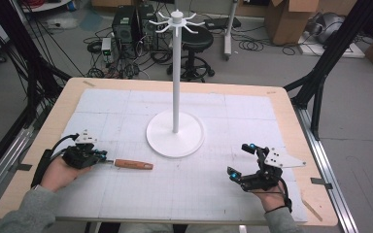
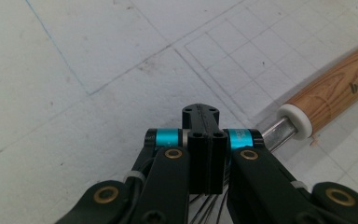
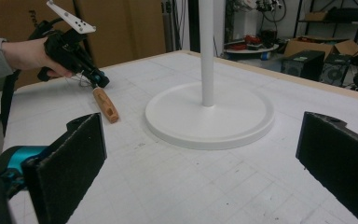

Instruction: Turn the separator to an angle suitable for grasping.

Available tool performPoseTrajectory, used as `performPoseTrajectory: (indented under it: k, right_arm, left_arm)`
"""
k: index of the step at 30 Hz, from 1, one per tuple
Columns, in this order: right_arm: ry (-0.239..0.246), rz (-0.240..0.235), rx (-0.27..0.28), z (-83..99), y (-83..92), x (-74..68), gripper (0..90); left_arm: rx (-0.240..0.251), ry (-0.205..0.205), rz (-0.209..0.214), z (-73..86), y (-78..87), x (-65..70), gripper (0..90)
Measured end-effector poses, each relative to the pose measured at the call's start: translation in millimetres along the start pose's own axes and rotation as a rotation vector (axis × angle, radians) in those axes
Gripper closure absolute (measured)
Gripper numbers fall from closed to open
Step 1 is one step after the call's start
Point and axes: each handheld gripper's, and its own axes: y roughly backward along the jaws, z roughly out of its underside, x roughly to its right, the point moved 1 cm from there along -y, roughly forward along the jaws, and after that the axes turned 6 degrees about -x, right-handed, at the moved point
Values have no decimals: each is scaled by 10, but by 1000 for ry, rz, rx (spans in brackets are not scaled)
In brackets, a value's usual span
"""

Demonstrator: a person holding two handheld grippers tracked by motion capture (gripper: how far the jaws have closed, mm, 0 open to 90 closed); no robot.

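While left gripper fingers clamp the wooden-handled tool left of the stand, right gripper fingers gape; likely next: lifting it.

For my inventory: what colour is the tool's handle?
Light brown wood grain handle, white collar; clearest in the left gripper view.

Stand w/ tall pole on the table middle, tool lying flat near stand's base, front-left of it, left gripper at tool's left end, right gripper front-right of stand, stool on floor behind stand.
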Motion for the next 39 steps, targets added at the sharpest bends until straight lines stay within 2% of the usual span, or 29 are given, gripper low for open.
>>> performPoseTrajectory:
  k: [3,8,12,24,31,34,39]
  right_arm:
    - [3,-1,0,-1,-2,-1,7]
    - [2,-2,0,-1,-2,-1,7]
    - [4,-1,1,-2,-1,-3,7]
    - [5,-3,1,-5,-4,-5,7]
    - [6,-4,1,-6,-4,-8,7]
    - [6,-6,2,-7,-2,-8,7]
    - [9,-8,3,-8,-2,-9,7]
  left_arm:
    - [-18,4,-12,3,12,18,900]
    - [-33,4,-6,39,42,57,900]
    - [-35,22,-5,86,71,81,900]
    - [-38,31,0,237,196,153,900]
    - [-32,49,4,256,202,175,900]
    - [-44,41,0,264,211,200,900]
    - [-61,54,-11,292,239,240,900]
